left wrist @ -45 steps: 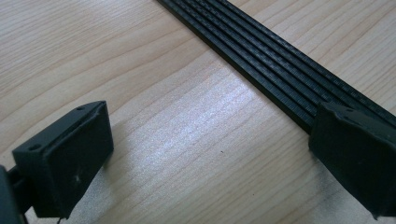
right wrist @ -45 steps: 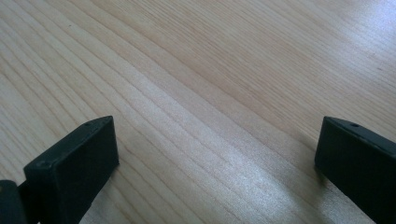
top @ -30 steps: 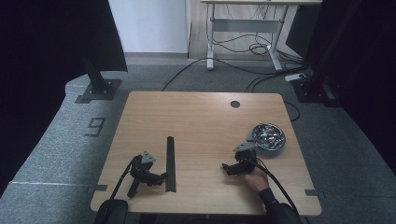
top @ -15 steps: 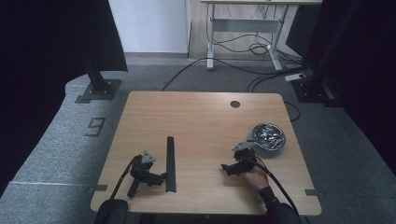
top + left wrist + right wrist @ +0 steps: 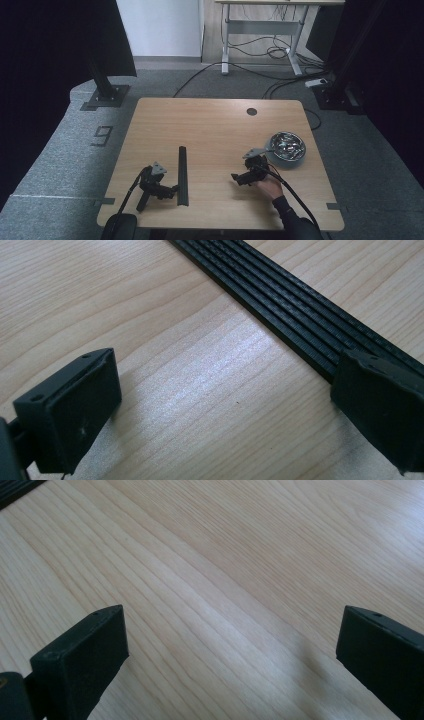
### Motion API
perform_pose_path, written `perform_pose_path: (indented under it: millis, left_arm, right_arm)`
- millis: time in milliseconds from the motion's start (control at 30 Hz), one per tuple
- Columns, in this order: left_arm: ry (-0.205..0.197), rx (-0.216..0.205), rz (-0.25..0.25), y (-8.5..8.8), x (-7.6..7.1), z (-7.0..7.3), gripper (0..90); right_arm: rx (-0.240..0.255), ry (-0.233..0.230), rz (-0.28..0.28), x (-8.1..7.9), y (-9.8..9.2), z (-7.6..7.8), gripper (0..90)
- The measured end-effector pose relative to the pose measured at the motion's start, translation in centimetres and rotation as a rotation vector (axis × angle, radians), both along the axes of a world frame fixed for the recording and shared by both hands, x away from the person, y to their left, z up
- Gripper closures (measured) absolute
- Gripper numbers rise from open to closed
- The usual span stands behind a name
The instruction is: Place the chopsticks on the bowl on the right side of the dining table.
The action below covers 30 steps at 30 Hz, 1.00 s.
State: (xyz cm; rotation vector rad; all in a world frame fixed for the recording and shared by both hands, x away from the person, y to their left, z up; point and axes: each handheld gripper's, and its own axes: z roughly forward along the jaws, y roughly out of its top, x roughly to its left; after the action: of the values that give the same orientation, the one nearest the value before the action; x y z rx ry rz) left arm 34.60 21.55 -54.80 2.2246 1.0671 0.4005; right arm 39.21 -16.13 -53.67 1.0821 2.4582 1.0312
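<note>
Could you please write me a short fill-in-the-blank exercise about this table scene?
1. The long black grooved strip lies on the wooden ____.
2. The fingers of the left gripper stand ____.
3. The metal bowl sits nearest the ____ gripper.
4. The fingers of the right gripper hold ____.

Missing words: table; open; right; nothing
</note>
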Motion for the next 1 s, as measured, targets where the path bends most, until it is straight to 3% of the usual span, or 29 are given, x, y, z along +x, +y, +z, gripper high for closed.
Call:
perform_pose_path:
  millis: [1000]
  left_arm:
    - [0.0, 0.001, 0.0, 0.0, 0.0, 0.0, 0.0]
  right_arm:
    - [-0.024, 0.013, 0.12, 2.1, 7.4, 1.0, 0.0]
